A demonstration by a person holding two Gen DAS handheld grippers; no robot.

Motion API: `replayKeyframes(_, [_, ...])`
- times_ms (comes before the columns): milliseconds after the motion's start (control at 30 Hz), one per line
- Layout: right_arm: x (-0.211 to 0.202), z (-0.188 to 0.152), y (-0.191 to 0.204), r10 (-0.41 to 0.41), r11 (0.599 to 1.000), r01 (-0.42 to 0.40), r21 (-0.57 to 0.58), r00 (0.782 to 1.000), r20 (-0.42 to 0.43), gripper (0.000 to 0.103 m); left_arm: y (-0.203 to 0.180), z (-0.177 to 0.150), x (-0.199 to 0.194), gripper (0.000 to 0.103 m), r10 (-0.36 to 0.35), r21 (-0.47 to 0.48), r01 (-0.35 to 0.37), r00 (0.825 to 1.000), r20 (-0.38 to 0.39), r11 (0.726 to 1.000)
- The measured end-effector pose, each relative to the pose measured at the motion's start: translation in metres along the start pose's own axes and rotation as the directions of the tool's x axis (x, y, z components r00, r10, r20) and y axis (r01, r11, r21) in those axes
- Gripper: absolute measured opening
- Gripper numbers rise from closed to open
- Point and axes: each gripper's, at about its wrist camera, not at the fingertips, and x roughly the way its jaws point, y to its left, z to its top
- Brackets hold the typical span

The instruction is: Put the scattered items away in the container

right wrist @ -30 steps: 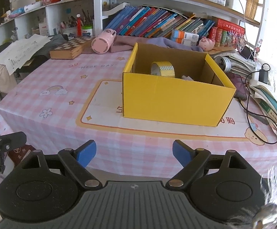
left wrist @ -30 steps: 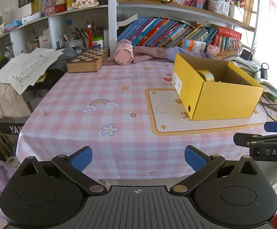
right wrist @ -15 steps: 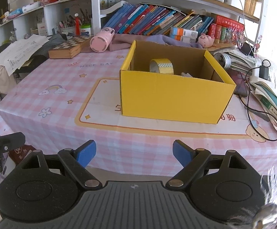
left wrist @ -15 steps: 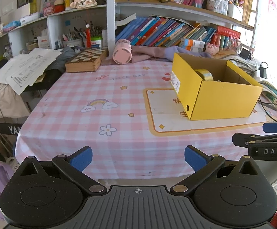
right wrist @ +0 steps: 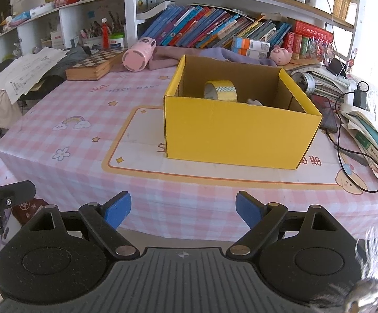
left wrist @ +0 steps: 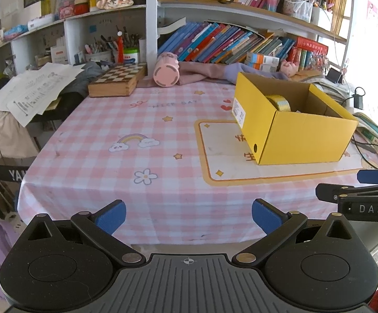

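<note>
We find the left gripper (left wrist: 189, 215) and right gripper (right wrist: 183, 210) both spread wide, holding nothing, off the table's (left wrist: 142, 120) near edge. The yellow box (right wrist: 237, 130) stands on the mat; a tape roll (right wrist: 221, 90) sits inside.

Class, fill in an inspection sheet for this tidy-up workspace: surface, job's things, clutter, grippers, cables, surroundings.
Surface: pink checked tablecloth.
Job's things: open yellow box holding a tape roll.
Clutter: pink cup on its side, chessboard box, purple cloth, papers.
Grippers: left gripper and right gripper both open, empty, short of the table edge.
Cables: black charger cable right of the box.
Surroundings: bookshelves behind.
</note>
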Motion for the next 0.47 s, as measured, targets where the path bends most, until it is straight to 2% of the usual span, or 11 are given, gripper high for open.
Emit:
replayKeyframes(333, [0.002,0.001,-0.007,-0.011,1.000,0.011,0.020,1.000,-0.008,0.087,0.002,0.000,0.002,0.103,-0.004,-0.031,0.005,1.000,0.003,1.000])
replayKeyframes(467, [0.003,0.003,-0.010,-0.018,1.000,0.018,0.023,1.000,-0.010,0.087,0.001,0.004,0.006,0.103,0.017,-0.032,-0.017,1.000,-0.003,0.999])
